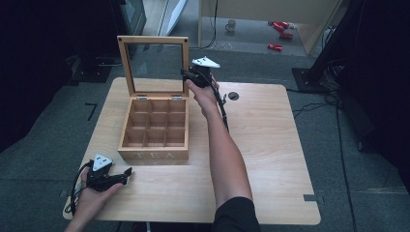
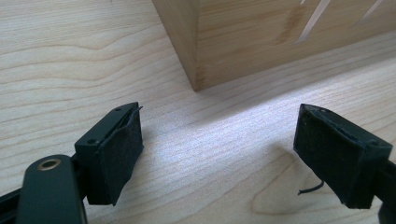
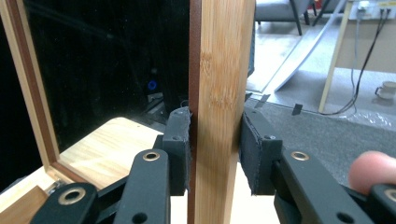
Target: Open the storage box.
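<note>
Leftmost, left gripper: it lies on its side in the person's left hand at the table's near left corner, jaws spread wide with nothing between them; in the left gripper view its two black pads stand well apart over bare wood, pointed at the near left corner of the box.
Table: pale wood, rounded corners, a small dark round cap near its far edge.
Tea box: a wooden box on the left half of the table, just beyond the left gripper and not touching it, divided into nine square compartments, three by three, all of which look bare.
Writing: the letters "TEA" are cut into the box's front wall, pale and faint from the high view; in the left gripper view only slanted strokes of them show.
Lid: a wooden frame around a clear pane, hinged at the back wall and standing about upright.
Right gripper: reached out across the table on a straight arm, its jaws are closed on the lid's right rail; in the right gripper view the pads press the upright wooden strip from both sides.
Floor beyond: grey carpet with a mug and some red items that are too small to read.
</note>
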A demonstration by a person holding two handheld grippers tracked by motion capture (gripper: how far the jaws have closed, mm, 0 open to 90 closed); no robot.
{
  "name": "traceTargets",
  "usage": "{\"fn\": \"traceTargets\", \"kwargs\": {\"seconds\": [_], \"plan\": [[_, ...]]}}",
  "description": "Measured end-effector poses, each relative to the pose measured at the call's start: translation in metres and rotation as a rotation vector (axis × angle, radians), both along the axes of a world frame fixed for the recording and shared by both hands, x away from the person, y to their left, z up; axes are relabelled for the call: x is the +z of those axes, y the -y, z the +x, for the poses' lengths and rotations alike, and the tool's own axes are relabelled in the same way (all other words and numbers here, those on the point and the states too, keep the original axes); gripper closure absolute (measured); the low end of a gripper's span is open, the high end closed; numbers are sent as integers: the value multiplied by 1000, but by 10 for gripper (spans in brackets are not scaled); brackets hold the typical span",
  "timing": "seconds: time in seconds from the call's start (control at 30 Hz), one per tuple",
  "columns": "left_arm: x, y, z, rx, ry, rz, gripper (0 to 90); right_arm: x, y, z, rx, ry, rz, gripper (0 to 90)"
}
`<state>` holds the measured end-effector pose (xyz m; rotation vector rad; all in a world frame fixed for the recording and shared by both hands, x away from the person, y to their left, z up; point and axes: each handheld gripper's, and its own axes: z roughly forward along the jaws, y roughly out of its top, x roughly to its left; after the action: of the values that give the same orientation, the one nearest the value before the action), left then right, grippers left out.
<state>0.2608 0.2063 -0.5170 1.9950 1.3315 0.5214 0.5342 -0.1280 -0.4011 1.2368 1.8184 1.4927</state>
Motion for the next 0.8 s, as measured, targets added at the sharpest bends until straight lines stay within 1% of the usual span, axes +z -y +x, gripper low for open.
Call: {"fn": "traceTargets", "kwargs": {"seconds": [0.2, 0.37, 0.7, 0.73, 0.8], "plan": [[0, 0, 0, 0, -1, -1, 161, 1, -3, 5, -31, -34, 8, 669], [0, -1, 0, -1, -2, -2, 161, 2, -4, 6, -48, -50, 13, 669], [0, -1, 0, -2, -2, -2, 162, 3, -6, 3, -53, -43, -9, 662], [0, -1, 0, -3, -2, -2, 162, 4, -6, 3, -49, -42, -13, 654], [0, -1, 0, -3, -2, -6, 162, 5, -6, 1, -42, -47, -30, 562]]}}
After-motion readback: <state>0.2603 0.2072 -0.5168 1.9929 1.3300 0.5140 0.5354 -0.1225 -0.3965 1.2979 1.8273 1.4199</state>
